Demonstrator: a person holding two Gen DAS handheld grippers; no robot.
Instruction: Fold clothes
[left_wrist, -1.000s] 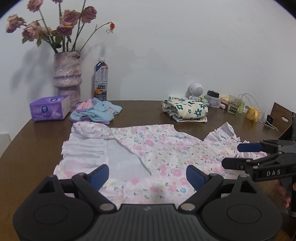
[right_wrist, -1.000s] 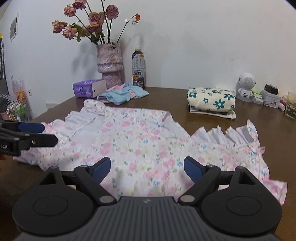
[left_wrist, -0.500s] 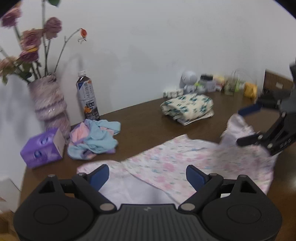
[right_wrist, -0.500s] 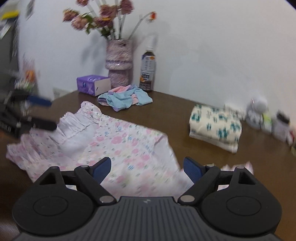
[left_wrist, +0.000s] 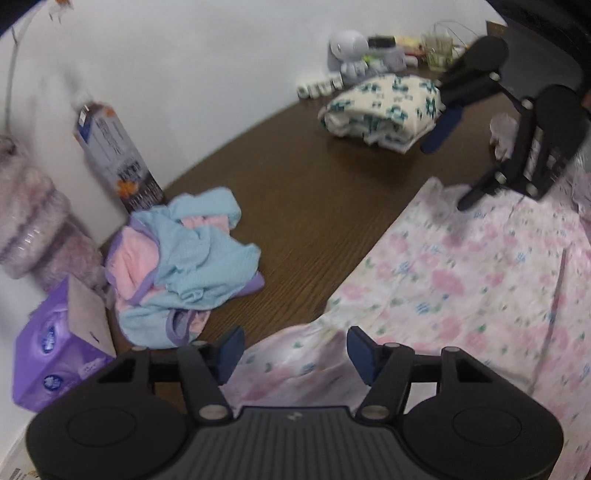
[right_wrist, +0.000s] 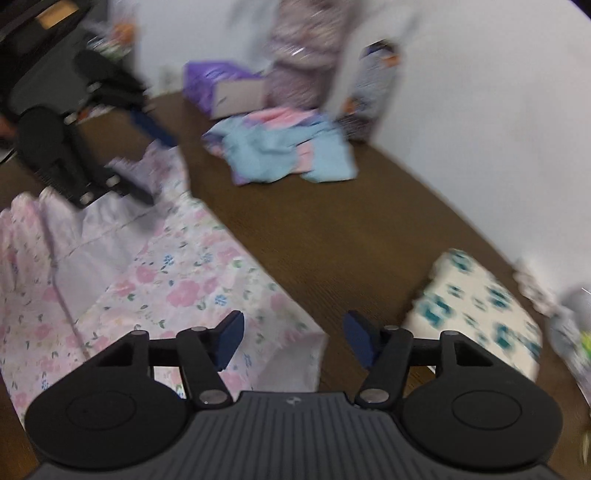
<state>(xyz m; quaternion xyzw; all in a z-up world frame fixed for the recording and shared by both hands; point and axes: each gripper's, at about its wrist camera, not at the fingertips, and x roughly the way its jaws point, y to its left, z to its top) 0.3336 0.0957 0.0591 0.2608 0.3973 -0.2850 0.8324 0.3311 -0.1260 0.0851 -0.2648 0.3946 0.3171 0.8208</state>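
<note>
Floral garment (left_wrist: 461, 280) flat on table | under both hand-held grippers (left_wrist: 293, 349) (right_wrist: 293, 338) | both released, empty

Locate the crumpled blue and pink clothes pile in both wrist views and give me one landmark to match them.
Left wrist: blue and pink clothes pile lies left of centre, by the tissue box.
Right wrist: pile lies upper centre.
Shared landmark: the folded teal-flowered cloth.

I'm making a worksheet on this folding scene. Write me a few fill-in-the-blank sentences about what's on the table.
1. The tissue box is ____ in colour.
2. The floral dress lies spread on a ____ table.
3. The folded cream garment has ____ flowers.
4. Both the left gripper and right gripper have their jaws ____.

Missing words: purple; wooden; teal; open
</note>
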